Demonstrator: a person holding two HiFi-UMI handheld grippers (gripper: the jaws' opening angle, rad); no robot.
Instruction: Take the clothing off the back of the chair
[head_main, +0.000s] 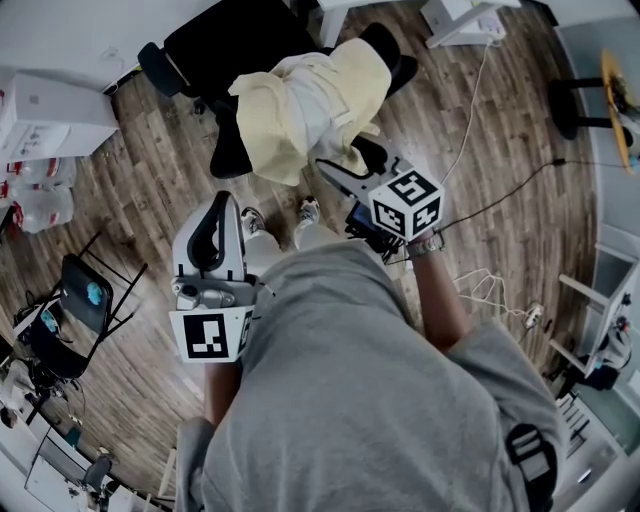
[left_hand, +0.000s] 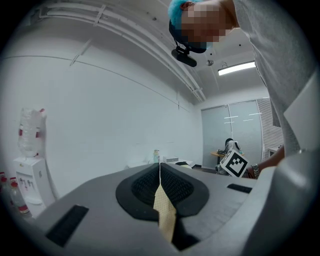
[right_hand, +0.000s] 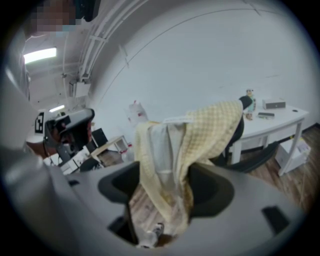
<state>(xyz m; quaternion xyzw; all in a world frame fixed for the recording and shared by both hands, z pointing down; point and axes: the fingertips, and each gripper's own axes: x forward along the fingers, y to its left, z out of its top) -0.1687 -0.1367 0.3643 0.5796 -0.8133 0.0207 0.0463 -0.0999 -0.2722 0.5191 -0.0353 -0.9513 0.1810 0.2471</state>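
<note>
The clothing (head_main: 310, 100) is a pale yellow garment of soft checked weave with a lighter, smoother inner face. It is draped in loose folds over the back of a black office chair (head_main: 215, 45) and hangs down the near side to a bunched hem. The right gripper (head_main: 345, 165) is at that hem. In the right gripper view its jaws stand spread, and the hanging fold of the clothing (right_hand: 170, 150) drops into the gap between them, filling most of it. I cannot tell whether the pads (right_hand: 212, 187) press the fabric or only flank it. The dark chair (right_hand: 239, 132) shows behind the cloth on the right. The left gripper (head_main: 215, 215) is held low at my left, well apart from the garment and pointing away from it. In the left gripper view its jaws are pressed together along a straight seam (left_hand: 160, 172). A narrow woven yellowish strip shows lower in that seam, and I cannot identify it. Open wood-plank floor (head_main: 150, 160) lies in front of and left of the chair. A white cable (head_main: 470, 110) trails across the floor to the right. A white desk (right_hand: 280, 117) stands beyond the chair. The person's shoes (head_main: 308, 210) are just short of the chair base.
</note>
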